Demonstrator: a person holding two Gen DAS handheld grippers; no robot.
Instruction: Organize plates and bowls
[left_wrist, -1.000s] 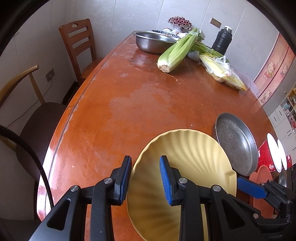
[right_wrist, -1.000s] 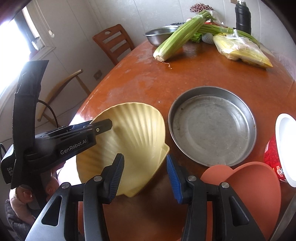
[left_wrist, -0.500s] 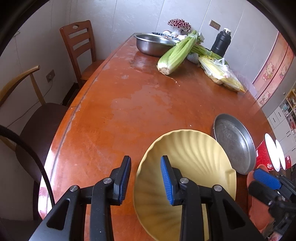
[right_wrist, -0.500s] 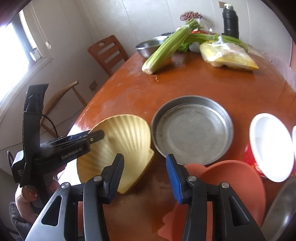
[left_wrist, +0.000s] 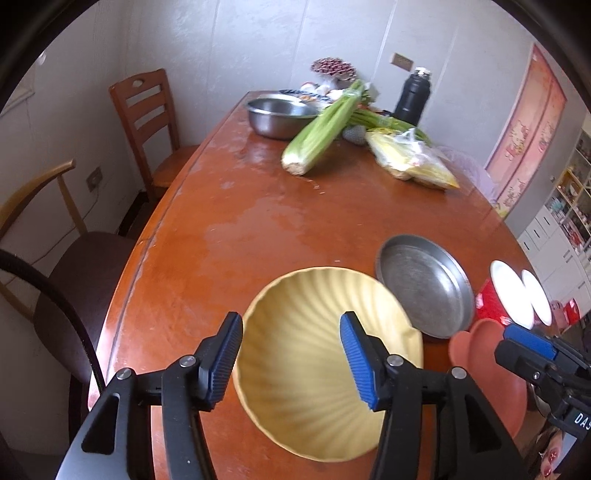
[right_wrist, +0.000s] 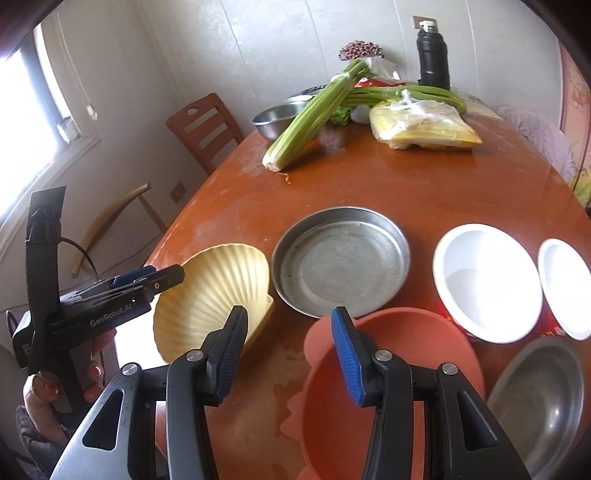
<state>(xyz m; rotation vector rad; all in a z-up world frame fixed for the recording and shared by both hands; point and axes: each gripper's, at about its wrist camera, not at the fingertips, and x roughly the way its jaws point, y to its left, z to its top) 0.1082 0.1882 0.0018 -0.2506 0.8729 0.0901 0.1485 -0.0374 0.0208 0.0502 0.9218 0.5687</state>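
Observation:
A yellow shell-shaped plate (left_wrist: 325, 354) lies on the wooden table (left_wrist: 236, 236) at its near edge; it also shows in the right wrist view (right_wrist: 218, 291). My left gripper (left_wrist: 291, 358) is open, its fingers wide apart above the plate's near part. A round metal pan (left_wrist: 424, 284) lies right of the plate, also seen in the right wrist view (right_wrist: 340, 260). My right gripper (right_wrist: 288, 350) is open above the table, between the yellow plate and an orange plate (right_wrist: 402, 369).
Two white bowls (right_wrist: 487, 280) (right_wrist: 565, 288) sit on red cups at the right. A metal bowl (right_wrist: 543, 402) lies near right. Celery (left_wrist: 321, 129), a bagged food pack (left_wrist: 410, 158), a steel basin (left_wrist: 280, 116) and a black flask (left_wrist: 412, 98) stand at the far end. Chairs (left_wrist: 147, 125) stand left.
My left gripper's fingers have opened wider and it has pulled back and up from the yellow plate. My right gripper has moved back and right, over the orange plate's edge.

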